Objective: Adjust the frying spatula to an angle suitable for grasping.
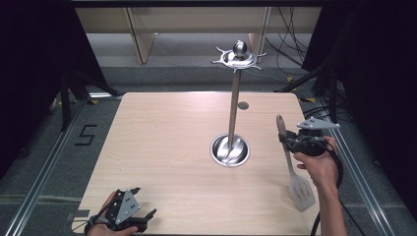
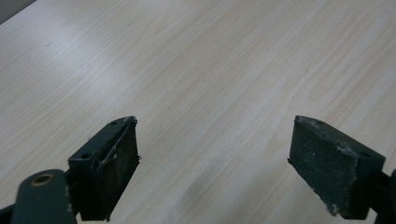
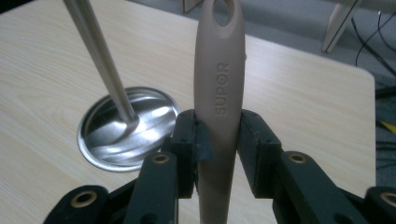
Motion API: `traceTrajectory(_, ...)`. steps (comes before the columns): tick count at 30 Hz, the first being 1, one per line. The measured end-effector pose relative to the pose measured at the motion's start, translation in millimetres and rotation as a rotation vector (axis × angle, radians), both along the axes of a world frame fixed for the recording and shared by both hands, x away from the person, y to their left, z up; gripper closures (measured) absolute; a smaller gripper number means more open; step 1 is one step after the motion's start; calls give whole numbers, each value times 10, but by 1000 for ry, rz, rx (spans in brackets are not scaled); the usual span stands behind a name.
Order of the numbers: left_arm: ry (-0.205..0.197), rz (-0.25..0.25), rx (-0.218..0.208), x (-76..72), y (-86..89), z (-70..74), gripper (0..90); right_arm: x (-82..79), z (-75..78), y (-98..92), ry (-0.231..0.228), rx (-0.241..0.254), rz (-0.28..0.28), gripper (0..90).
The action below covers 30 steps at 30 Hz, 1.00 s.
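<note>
While left hand-held gripper (image 2: 215, 163) gapes, right hand-held gripper (image 3: 218, 140) clamps spatula (image 3: 219, 93) handle nr rack (image 1: 235, 93).

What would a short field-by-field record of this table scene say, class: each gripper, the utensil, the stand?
table: light wood top
stand: metal utensil rack, upright pole on a round dish base, hooked ring on top, nothing hanging on it
utensil: slotted spatula, beige handle marked SUPOR, blade toward the person
right gripper: shut on the spatula handle, right of the rack
left gripper: open, holding nothing, over bare table at the near left corner
</note>
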<state>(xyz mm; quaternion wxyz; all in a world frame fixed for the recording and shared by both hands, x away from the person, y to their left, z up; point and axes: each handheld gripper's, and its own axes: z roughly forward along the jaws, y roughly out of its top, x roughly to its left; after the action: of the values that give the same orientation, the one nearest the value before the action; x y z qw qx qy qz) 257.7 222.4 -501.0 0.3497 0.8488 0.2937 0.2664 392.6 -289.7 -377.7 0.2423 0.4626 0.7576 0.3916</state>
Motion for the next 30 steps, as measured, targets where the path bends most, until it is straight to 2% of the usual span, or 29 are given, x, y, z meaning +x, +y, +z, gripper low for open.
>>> traceTrajectory(2,-4,1,6,8,2,0,150,-50,38,-9,-27,6,14,697)
traceTrajectory(3,6,-7,-17,7,-6,-9,150,-100,79,-32,-47,8,15,696)
traceTrajectory(4,6,-7,-17,7,-6,-9,150,-100,79,-32,-47,8,15,696)
traceTrajectory(6,3,-11,-4,7,-3,-13,150,-155,114,-48,-90,23,29,697)
traceTrajectory(9,5,-8,-10,8,-9,-10,150,-205,159,-53,-82,50,26,697)
traceTrajectory(10,4,-7,-6,8,-7,-11,150,-219,168,-55,-118,55,43,697)
traceTrajectory(11,5,-7,-3,7,-3,-11,150,-245,199,-67,-116,42,65,697)
traceTrajectory(13,23,-14,-3,16,13,-7,149,-315,242,-32,-139,59,71,697)
traceTrajectory(15,8,-2,-4,13,4,-20,150,-345,269,-19,-166,69,81,697)
traceTrajectory(17,19,-10,2,9,10,-5,150,-357,287,-17,-169,78,95,697)
traceTrajectory(18,11,-7,-3,7,7,-6,150,-368,305,-14,-192,81,98,698)
traceTrajectory(19,4,-3,-4,12,6,-10,150,-376,328,-22,-179,84,116,697)
traceTrajectory(22,7,-7,-12,9,6,-11,150,-384,350,-6,-215,118,140,698)
traceTrajectory(23,7,-7,-12,9,6,-11,150,-384,350,-6,-215,118,140,698)
traceTrajectory(25,17,-16,-8,8,13,6,150,-368,345,26,-220,157,154,697)
traceTrajectory(28,1,-10,-9,-3,8,6,150,-361,354,31,-235,144,160,698)
traceTrajectory(30,1,-11,-14,-2,4,7,149,-367,370,44,-226,163,167,698)
